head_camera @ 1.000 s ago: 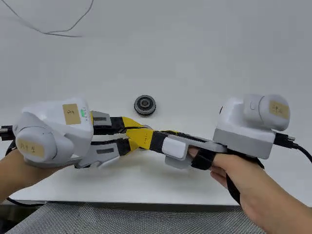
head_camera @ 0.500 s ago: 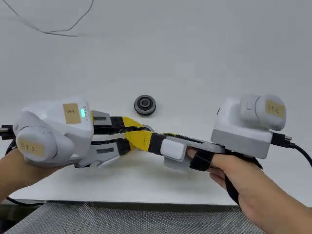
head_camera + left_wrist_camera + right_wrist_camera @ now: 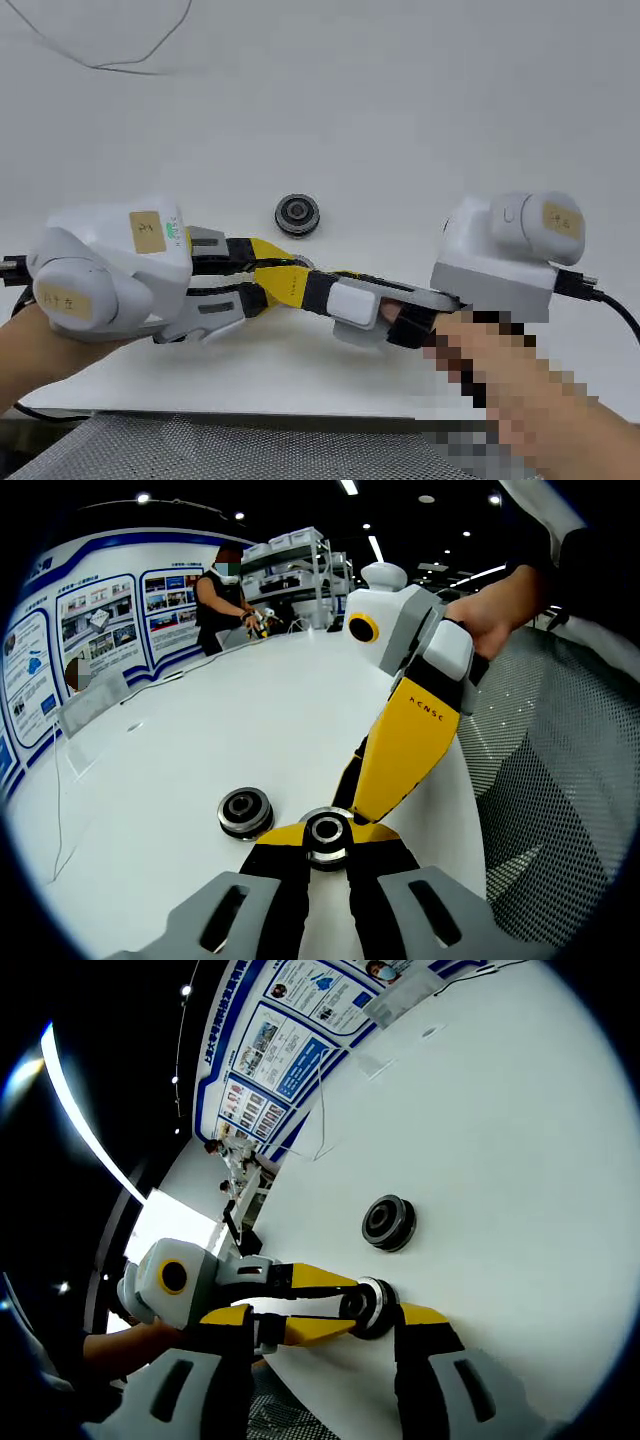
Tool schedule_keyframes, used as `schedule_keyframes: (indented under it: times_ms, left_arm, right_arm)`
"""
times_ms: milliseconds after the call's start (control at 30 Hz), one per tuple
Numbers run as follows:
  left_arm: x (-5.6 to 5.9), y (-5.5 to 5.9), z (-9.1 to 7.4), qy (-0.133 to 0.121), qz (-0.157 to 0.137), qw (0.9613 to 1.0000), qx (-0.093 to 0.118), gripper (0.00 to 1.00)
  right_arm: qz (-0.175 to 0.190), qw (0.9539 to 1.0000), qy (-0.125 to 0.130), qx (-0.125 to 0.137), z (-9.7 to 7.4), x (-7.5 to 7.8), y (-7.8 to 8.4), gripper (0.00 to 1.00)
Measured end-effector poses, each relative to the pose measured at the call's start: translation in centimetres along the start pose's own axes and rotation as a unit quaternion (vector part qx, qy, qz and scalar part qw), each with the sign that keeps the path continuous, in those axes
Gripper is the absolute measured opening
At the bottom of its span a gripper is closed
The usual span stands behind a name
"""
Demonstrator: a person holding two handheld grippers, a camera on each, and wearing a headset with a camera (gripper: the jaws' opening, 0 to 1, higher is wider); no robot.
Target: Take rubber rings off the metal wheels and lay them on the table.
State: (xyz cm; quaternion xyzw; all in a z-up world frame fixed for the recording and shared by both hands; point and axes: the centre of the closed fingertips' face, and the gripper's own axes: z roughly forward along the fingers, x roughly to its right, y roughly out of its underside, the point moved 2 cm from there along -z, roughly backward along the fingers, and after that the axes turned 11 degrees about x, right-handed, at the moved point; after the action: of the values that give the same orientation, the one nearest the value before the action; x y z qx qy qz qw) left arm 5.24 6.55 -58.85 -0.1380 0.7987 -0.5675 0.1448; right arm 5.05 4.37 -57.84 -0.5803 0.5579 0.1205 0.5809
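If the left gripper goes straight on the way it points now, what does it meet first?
Most likely the right gripper, its yellow jaws just beyond the held wheel; depth is unclear.

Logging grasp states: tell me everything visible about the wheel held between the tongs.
The held wheel is a small metal piece: bright silver face, dark centre bore, a black band round it, apparently the rubber ring. The left tongs pinch it between yellow tips; a yellow tip of the right tongs touches it. Whether it rests on the white table is unclear.
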Motion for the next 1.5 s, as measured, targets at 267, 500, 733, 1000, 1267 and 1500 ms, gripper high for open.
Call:
schedule_keyframes:
  times_ms: [267,500,733,1000,1267,1500]
  left_arm:
    - [0.02,0.00,0.00,0.001,0.001,1.0000,-0.001,0.13]
    - [0.02,0.11,-0.11,0.001,0.002,1.0000,-0.002,0.13]
    - [0.17,-0.04,-0.05,0.001,0.003,1.0000,-0.003,0.13]
    - [0.25,-0.09,-0.04,0.001,0.003,1.0000,-0.004,0.13]
    - [0.24,-0.15,-0.02,-0.001,0.003,1.0000,-0.004,0.13]
    - [0.22,-0.18,-0.03,0.000,0.003,1.0000,-0.004,0.13]
  right_arm:
    - [0.004,1.0000,-0.001,0.002,-0.06,-0.19,0.02,0.59]
    - [0.019,0.9998,0.000,0.005,0.13,-0.13,-0.04,0.58]
    - [0.020,0.9998,-0.002,0.005,-0.05,-0.35,-0.15,0.59]
    - [0.018,0.9998,-0.001,0.008,-0.40,-0.36,-0.33,0.58]
    - [0.017,0.9998,0.001,0.007,-0.52,-0.38,-0.32,0.57]
    - [0.019,0.9998,0.000,0.006,-0.36,-0.29,-0.27,0.57]
